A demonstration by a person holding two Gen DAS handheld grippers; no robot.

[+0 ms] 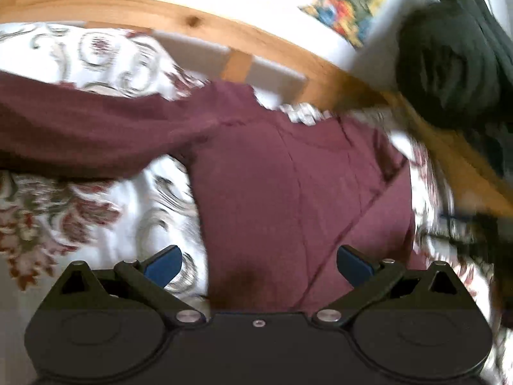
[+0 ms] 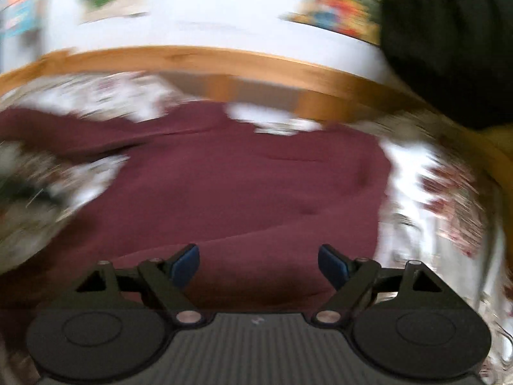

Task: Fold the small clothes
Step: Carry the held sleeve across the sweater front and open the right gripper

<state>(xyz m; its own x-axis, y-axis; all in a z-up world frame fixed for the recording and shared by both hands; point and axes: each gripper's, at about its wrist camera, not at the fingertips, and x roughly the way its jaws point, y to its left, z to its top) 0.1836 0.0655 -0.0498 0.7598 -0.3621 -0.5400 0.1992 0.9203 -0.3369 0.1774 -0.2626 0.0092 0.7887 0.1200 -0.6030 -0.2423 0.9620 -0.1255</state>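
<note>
The maroon top (image 1: 288, 192) lay spread on the bed, and what mattered was how it sat against each pair of fingers. The left gripper (image 1: 258, 264) had its blue-padded fingers (image 1: 165, 264) spread wide with nothing between them; the garment's left side edge ran up the view just inside the left pad, so that gripper hung over the boundary between cloth and the flowered bedspread (image 1: 64, 211). From there the body of the top stretched away toward the wooden bed frame (image 1: 192, 21), its long axis running from the fingers to the neckline at the far end, while one long sleeve (image 1: 89, 128) reached out crosswise to the left, well beyond the fingers. The right gripper (image 2: 259, 266) likewise had its fingers (image 2: 333, 266) parted and empty, hovering squarely over the lower part of the garment with a soft ridge of cloth just ahead of them; that view was blurred, so finer creases could not be made out. The right-hand edge of the top looked already turned in along a slanting line. I judged the outstretched sleeve the next part to bring in, and the left gripper was plainly the nearer to it. A dark garment (image 1: 449, 64) hung on the frame's far right corner, clear of the work.
</note>
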